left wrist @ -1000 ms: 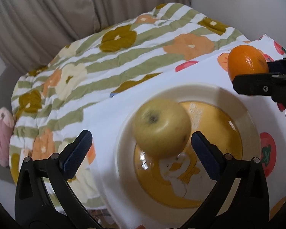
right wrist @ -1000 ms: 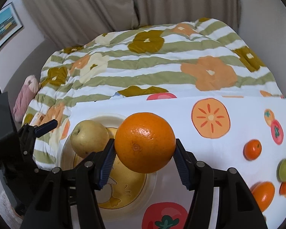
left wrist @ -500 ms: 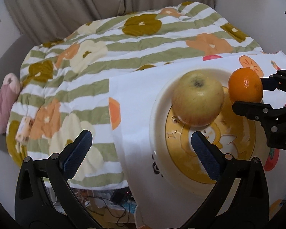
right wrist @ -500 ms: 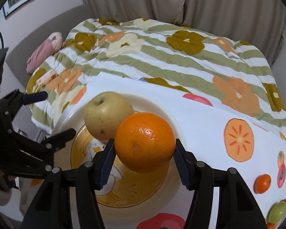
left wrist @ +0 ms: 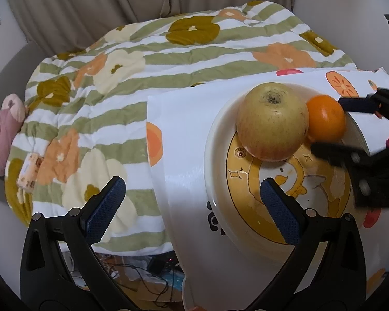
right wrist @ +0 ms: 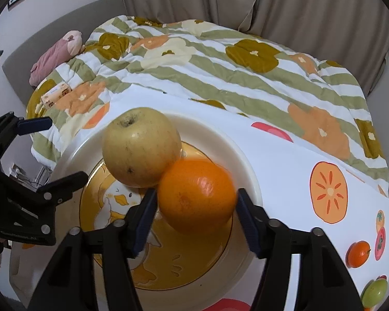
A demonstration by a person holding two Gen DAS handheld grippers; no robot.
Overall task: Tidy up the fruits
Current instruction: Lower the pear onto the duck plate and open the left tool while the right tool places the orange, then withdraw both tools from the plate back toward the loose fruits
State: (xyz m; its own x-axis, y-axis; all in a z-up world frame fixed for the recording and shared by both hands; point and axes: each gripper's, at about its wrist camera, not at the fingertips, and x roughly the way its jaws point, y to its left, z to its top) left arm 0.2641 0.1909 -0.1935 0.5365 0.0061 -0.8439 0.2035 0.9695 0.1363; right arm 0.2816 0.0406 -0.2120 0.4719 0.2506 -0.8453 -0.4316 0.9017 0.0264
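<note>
Comparing with a second ago: the left tongs (left wrist: 193, 204), wide apart and empty, now sit lower left of the plate (left wrist: 215, 140), off the apple (left wrist: 272, 121), which rests on the plate's upper part. The orange (right wrist: 195, 197) has come down from above the tabletop to sit in the plate, touching the apple's right flank. The right tongs (right wrist: 195, 215) bracket it, their pads at its sides; whether they still grip or have just let go I cannot tell (slight blur at the right pad). Judgement: two fruits are plated, and release and withdrawal are the step in hand.

Surface: a white cloth (right wrist: 285, 160) printed with fruit covers the tabletop. At lower right of the right wrist view, a small tangerine (right wrist: 359, 254) and a green fruit (right wrist: 373, 292) await. Behind is a floral striped quilt (left wrist: 142, 83) over a bed, with curtains (right wrist: 311, 7) beyond.
</note>
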